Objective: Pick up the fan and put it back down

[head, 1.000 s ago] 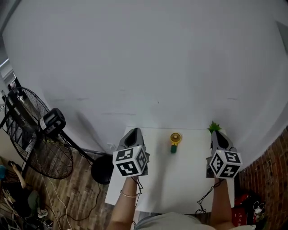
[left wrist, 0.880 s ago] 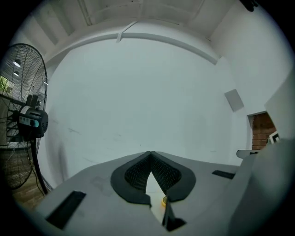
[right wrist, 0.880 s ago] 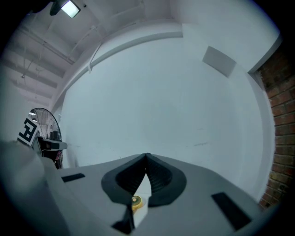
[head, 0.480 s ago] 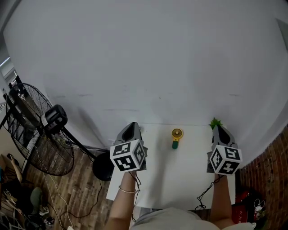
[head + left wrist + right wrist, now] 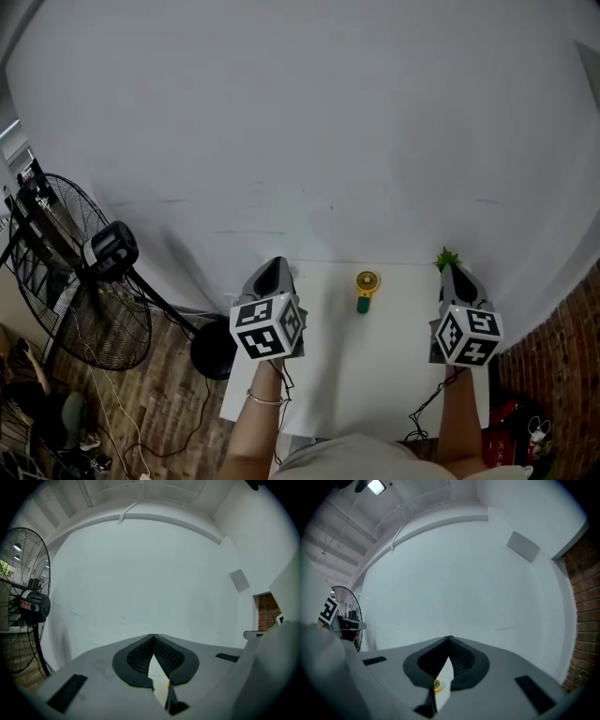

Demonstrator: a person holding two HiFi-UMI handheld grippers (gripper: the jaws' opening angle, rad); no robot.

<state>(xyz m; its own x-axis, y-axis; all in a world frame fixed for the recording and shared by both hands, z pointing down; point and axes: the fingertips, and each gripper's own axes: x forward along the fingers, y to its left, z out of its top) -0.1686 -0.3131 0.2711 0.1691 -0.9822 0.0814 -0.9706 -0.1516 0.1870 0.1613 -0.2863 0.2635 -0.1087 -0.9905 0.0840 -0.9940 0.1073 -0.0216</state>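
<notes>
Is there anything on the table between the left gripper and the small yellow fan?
No. In the head view, only bare white table separates the left gripper from the small yellow fan.

White wall (image 5: 300,112); wood floor (image 5: 164,412); brick wall (image 5: 567,347) right; pedestal fan (image 5: 89,286) left.

Left forearm (image 5: 255,427) and right forearm (image 5: 459,422) reach toward 12 o'clock. Left hand-held gripper (image 5: 275,270) and right hand-held gripper (image 5: 449,275) point level, jaws closed together, holding nothing.
</notes>
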